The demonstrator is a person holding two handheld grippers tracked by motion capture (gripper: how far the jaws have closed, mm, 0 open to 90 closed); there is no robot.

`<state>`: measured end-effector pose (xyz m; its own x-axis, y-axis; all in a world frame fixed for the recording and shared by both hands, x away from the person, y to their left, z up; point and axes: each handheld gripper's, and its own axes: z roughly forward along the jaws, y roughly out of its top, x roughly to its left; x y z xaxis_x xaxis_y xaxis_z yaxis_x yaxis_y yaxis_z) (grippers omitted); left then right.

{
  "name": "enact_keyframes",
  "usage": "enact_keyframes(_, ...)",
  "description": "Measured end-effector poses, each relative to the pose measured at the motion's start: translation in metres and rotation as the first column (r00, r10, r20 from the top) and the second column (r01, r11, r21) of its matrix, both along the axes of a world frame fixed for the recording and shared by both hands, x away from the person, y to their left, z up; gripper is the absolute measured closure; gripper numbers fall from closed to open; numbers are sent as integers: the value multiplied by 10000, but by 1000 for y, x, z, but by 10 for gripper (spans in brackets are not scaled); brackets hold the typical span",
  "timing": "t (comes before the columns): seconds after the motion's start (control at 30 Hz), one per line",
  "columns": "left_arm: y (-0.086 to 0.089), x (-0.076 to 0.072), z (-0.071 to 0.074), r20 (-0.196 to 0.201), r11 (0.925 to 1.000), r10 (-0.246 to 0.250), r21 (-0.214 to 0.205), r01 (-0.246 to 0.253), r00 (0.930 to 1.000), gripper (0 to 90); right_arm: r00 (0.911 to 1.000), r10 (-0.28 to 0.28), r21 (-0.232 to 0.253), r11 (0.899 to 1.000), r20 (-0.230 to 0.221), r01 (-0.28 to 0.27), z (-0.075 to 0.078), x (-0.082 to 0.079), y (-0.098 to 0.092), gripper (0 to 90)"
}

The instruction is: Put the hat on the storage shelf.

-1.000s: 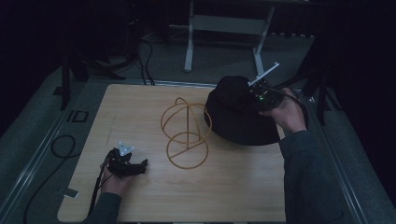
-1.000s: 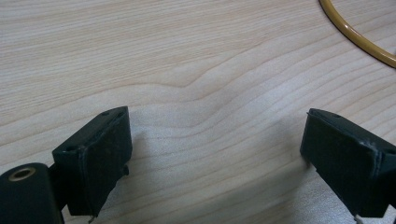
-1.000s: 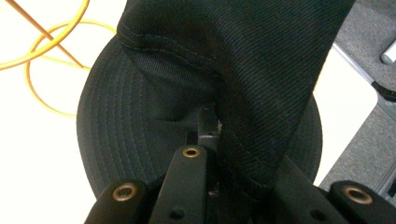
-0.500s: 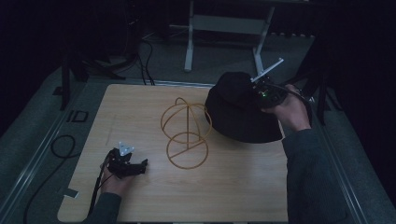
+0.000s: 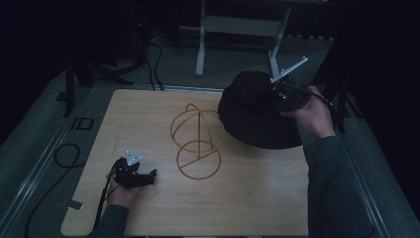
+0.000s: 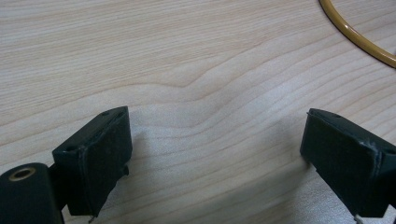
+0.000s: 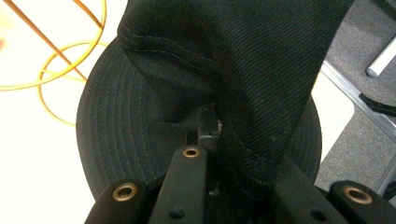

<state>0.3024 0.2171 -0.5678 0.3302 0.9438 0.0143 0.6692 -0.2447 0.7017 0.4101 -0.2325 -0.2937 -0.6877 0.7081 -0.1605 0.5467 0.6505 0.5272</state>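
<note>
Pinching a black hat [image 5: 257, 116] over the table's [image 5: 148, 114] far right, our right hand-held gripper [image 7: 212, 135] is clamped on cloth; our left hand-held gripper [image 6: 215, 154] gapes empty on pale wood near a yellow wire frame [image 5: 197, 141], dark floor [image 5: 39, 144] around.

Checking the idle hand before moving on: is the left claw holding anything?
No, the left claw stands open over bare wooden table, with nothing between its jaws.
</note>
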Motion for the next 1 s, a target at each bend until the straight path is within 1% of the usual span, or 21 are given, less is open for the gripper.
enact_keyframes(0.4, 0, 0, 0, -1, 10000, 2, 2, -2, 10000, 94, 9999, 51, 133, 9999, 141, -53, 11, -2, -4, 881)
enact_keyframes(0.73, 0, 0, 0, 22, 10000, 7, -2, -7, 10000, 94, 9997, -28, 244, 9997, 261, 22, 20, -5, -9, 881)
enact_keyframes(1.0, 0, 0, 0, 26, 10000, 8, -5, -8, 10000, 94, 9994, 23, 321, 9995, 353, -35, 25, -7, -10, 881)
